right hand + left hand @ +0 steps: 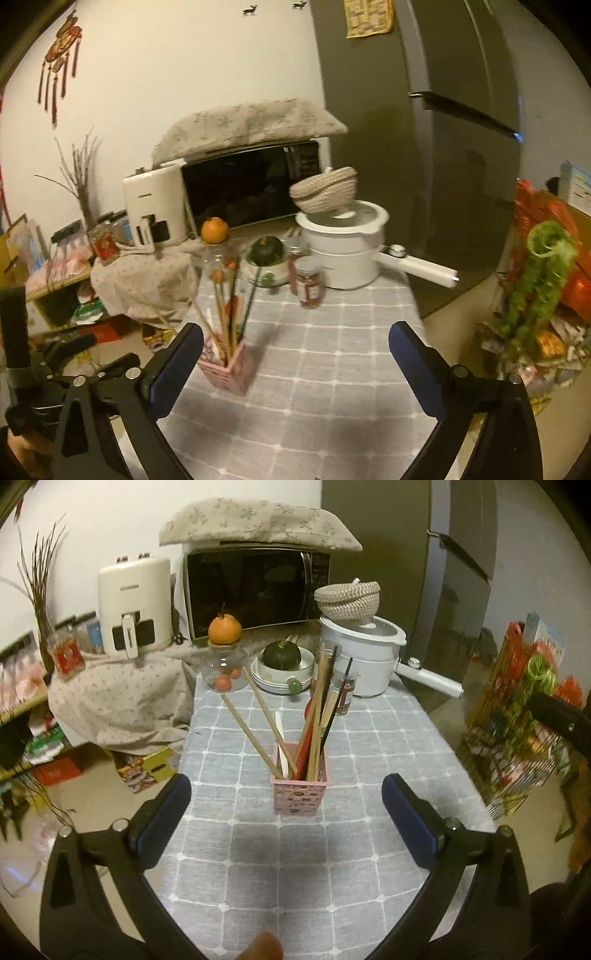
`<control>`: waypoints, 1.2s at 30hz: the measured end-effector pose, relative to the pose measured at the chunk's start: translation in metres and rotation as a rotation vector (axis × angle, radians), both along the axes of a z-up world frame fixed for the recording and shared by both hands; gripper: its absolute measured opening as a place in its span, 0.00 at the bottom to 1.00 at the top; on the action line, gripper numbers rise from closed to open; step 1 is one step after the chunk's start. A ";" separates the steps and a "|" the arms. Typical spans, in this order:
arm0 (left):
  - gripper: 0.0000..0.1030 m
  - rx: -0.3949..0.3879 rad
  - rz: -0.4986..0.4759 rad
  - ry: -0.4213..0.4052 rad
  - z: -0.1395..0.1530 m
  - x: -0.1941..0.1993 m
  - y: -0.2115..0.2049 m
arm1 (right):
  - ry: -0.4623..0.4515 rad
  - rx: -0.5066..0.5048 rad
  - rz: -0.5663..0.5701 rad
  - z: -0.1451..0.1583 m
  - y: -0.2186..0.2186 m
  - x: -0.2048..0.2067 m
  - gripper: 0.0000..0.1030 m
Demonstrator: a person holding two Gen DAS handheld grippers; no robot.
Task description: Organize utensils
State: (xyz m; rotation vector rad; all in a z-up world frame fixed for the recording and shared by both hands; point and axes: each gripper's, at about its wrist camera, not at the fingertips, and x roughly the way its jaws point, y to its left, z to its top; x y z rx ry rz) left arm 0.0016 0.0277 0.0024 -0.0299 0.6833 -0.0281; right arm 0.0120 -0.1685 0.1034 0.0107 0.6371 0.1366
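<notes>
A pink perforated utensil holder (300, 794) stands on the grey checked tablecloth (295, 867). It holds several chopsticks (258, 734) of wood, red and black, plus a white spoon (282, 746), all leaning outward. My left gripper (286, 794) stands open, its blue pads on either side of the holder and nearer the camera, touching nothing. In the right wrist view the same holder (231, 373) sits low and left, just beside the left finger of my right gripper (295, 341), which is open and empty. The left gripper (55, 362) shows at the lower left there.
Behind the holder stand a glass jar (341, 696), stacked bowls with a green squash (282, 655), a jar topped by an orange (224, 627), a white pot with a long handle (364, 657), a microwave (255, 590) and an air fryer (135, 607). A wire rack (517, 738) stands right of the table.
</notes>
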 end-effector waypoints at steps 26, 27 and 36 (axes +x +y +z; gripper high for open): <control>0.99 0.025 0.022 -0.075 0.010 -0.010 -0.022 | 0.111 -0.076 -0.035 -0.033 -0.006 -0.001 1.00; 0.99 0.026 0.022 -0.076 0.010 -0.010 -0.022 | 0.110 -0.077 -0.034 -0.033 -0.005 -0.001 1.00; 1.00 0.025 0.025 -0.076 0.010 -0.010 -0.021 | 0.113 -0.080 -0.027 -0.034 -0.002 -0.001 1.00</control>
